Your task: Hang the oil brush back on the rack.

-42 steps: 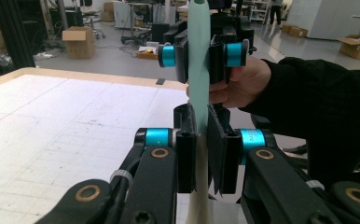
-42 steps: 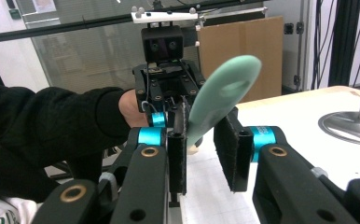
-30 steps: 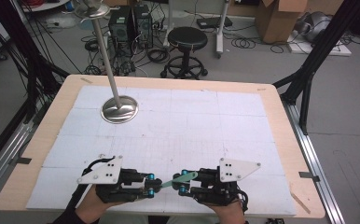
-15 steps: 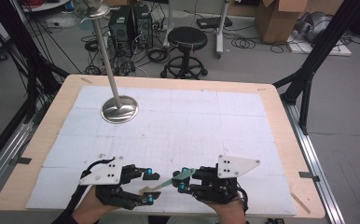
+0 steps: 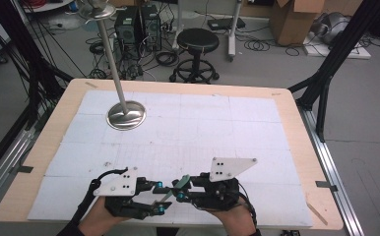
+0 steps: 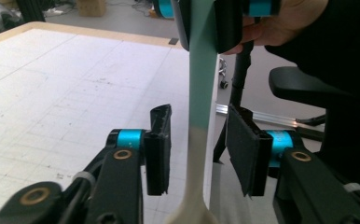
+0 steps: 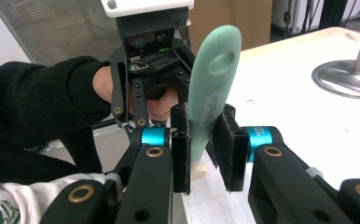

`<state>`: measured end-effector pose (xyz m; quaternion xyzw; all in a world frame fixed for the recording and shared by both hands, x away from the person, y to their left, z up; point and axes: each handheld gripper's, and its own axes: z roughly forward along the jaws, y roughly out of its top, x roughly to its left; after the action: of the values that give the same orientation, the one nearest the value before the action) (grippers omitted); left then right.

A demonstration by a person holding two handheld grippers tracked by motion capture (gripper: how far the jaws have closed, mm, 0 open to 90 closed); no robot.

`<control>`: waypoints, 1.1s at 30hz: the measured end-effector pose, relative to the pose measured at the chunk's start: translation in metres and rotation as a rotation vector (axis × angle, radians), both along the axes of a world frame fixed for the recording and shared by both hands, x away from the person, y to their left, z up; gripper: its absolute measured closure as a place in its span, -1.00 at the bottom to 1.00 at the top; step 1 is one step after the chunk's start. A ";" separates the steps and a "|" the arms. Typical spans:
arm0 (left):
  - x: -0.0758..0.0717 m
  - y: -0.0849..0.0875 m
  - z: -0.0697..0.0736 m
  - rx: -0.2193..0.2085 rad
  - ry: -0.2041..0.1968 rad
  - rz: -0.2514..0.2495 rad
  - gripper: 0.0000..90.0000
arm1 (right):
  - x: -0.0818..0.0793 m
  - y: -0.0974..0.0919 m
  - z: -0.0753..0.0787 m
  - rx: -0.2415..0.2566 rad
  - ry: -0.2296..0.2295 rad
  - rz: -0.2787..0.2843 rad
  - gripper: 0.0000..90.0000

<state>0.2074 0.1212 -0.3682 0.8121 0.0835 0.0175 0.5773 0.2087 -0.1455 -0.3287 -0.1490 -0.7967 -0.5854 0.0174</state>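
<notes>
Between the open left tongs, right tongs clamp a mint-handled spatula.

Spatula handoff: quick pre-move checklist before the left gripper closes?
1. Right gripper clamped on the green spatula handle: ok.
2. Left gripper open, jaws on either side of the handle: ok.
3. Left pads touching the handle: not ok, gaps on both sides.
4. Spatula blade end free of the table: cannot tell.
5. Metal stand base well away from both grippers: ok.
</notes>
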 end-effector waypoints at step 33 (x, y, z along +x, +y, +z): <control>0.000 0.005 0.000 -0.208 0.085 -0.204 0.80 | 0.007 -0.006 -0.018 0.354 -0.081 0.188 -0.01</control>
<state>0.2074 0.1264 -0.3677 0.7522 0.0264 -0.0845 0.6529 0.2158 -0.1514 -0.3470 -0.0448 -0.6919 -0.7176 0.0660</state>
